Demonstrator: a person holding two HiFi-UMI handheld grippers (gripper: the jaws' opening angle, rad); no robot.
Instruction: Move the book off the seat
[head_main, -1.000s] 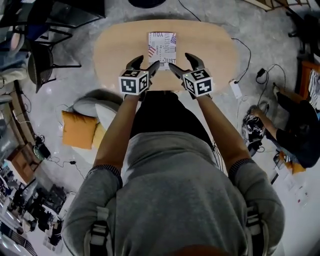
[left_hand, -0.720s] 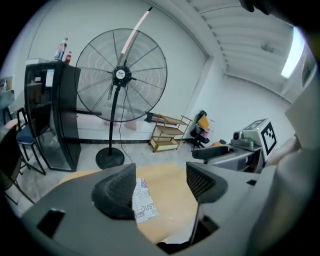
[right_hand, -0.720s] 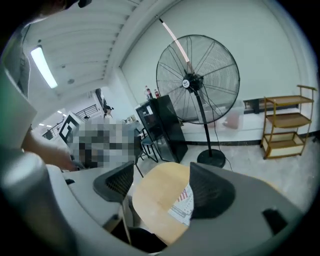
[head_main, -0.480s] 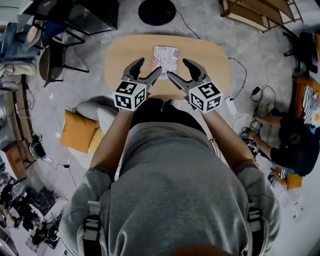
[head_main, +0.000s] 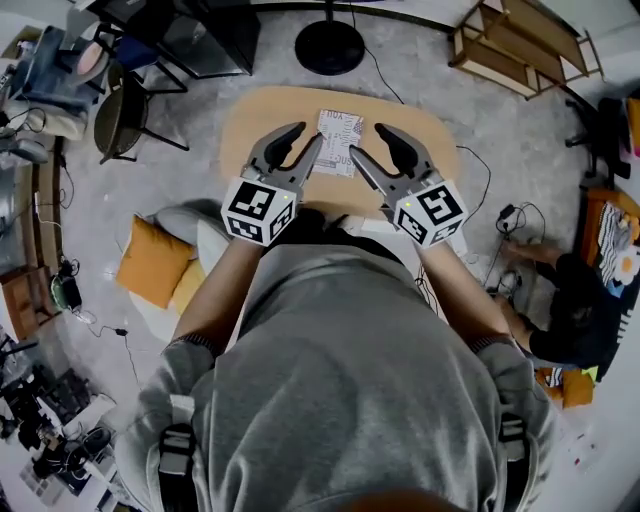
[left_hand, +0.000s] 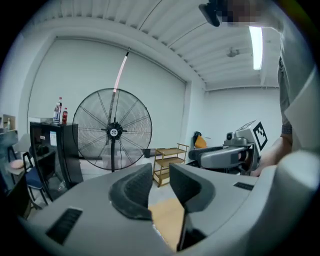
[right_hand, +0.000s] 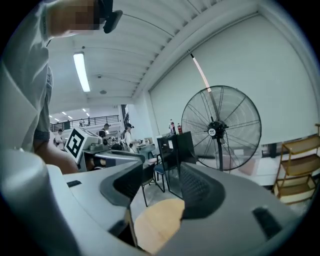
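Though just narrowed, left gripper and right gripper gape empty near one book.

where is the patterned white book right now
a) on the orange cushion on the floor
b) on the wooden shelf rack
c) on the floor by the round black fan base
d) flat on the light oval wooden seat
d: in the head view the patterned white book lies flat on the light oval wooden seat, toward its far edge.
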